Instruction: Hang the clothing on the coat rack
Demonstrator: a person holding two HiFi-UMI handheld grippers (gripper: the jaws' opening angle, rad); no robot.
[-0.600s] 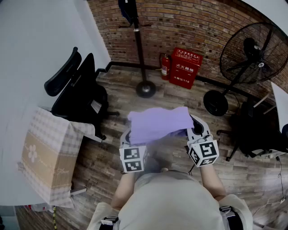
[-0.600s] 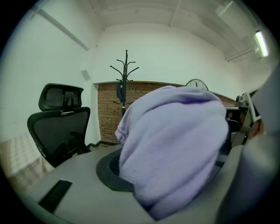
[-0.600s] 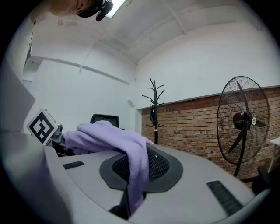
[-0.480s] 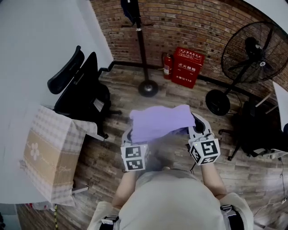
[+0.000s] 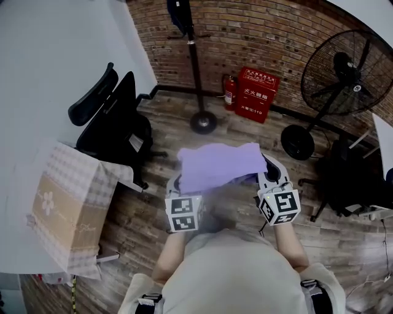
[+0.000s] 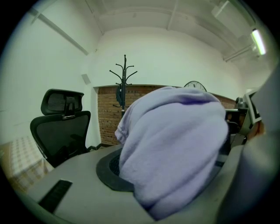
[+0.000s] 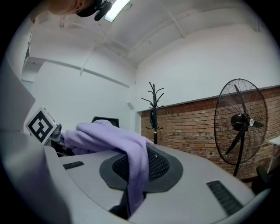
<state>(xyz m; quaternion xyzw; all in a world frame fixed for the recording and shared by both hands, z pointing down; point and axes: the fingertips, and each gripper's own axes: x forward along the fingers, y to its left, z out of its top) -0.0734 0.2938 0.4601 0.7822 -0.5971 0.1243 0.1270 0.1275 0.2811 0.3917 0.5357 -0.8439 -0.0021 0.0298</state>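
A lavender garment (image 5: 218,167) is stretched between my two grippers in front of my body. My left gripper (image 5: 177,187) is shut on its left side, where the cloth (image 6: 175,144) bulges thickly over the jaws. On the other side my right gripper (image 7: 129,205) is shut on a thin fold (image 7: 135,166) that runs down into the seam between the jaws. The black coat rack (image 5: 195,61) stands ahead by the brick wall on a round base (image 5: 203,121). A dark garment (image 5: 178,12) hangs at its top. The rack (image 6: 124,83) also shows in both gripper views (image 7: 154,116).
A black office chair (image 5: 113,122) stands at the left, with a checked-cloth-covered box (image 5: 67,214) nearer me. A red cabinet (image 5: 255,92) and a fire extinguisher (image 5: 229,92) sit against the wall. A large standing fan (image 5: 341,73) and another dark chair (image 5: 350,178) stand at the right.
The room slides slightly to the right in the head view. Both grippers and the garment keep the same pose.
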